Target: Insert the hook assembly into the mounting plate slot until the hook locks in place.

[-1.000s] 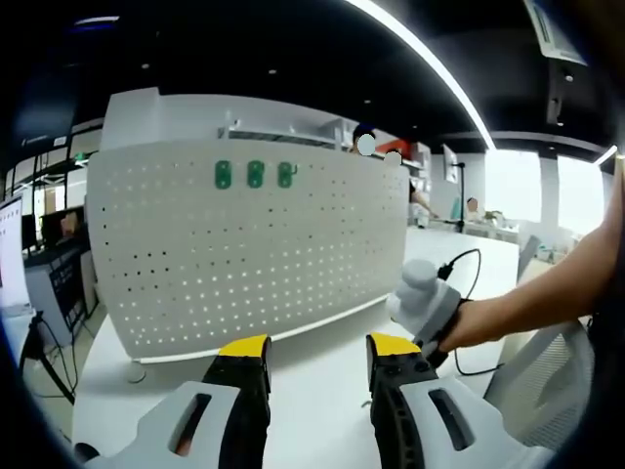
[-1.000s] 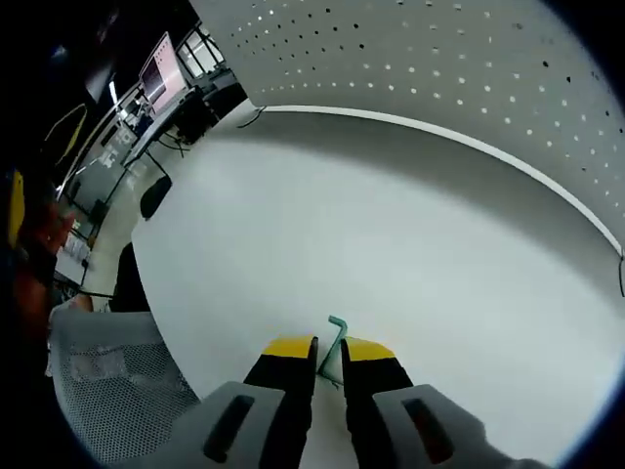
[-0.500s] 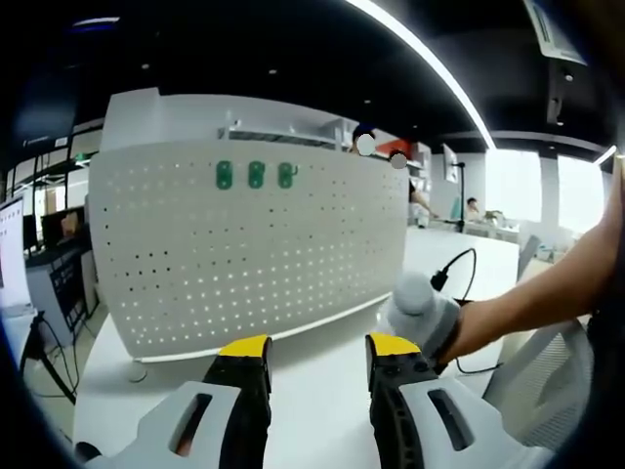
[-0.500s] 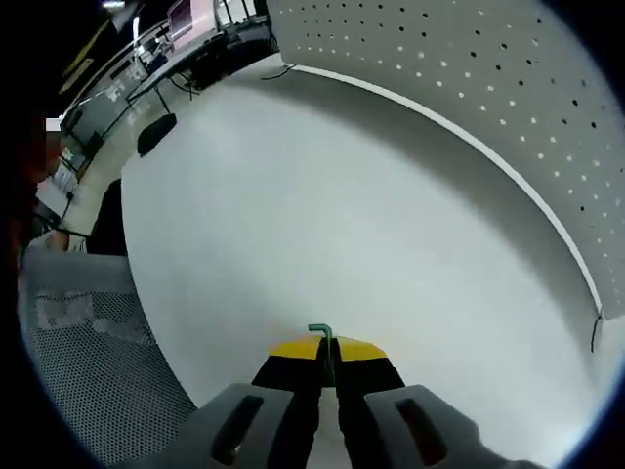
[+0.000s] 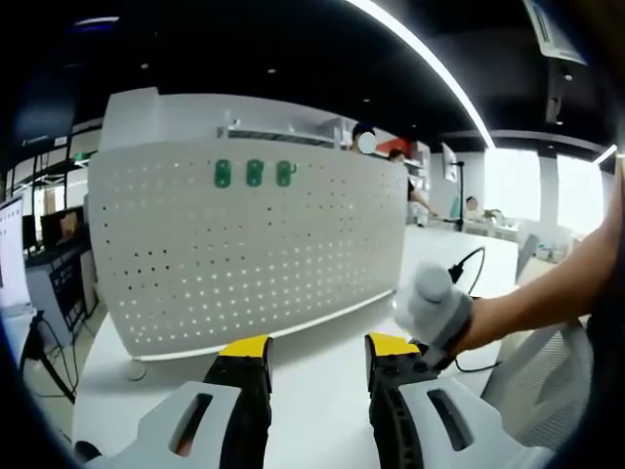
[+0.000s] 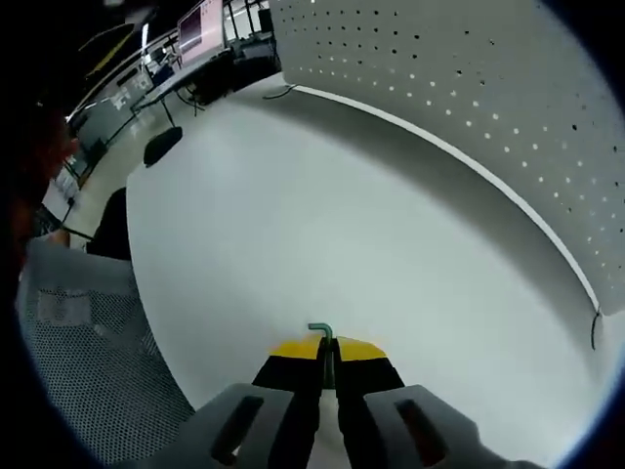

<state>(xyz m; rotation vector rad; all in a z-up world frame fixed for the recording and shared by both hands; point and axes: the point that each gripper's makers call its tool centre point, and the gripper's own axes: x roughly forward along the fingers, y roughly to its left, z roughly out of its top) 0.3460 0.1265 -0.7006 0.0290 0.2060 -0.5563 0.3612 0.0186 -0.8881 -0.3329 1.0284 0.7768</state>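
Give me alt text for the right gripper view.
The right claw is shut on a green hook, held over a white table. A white pegboard stands along the table's far edge.

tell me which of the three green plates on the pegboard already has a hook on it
The rightmost green plate: a curved hook shape appears to stick out from it, while the other two look flat.
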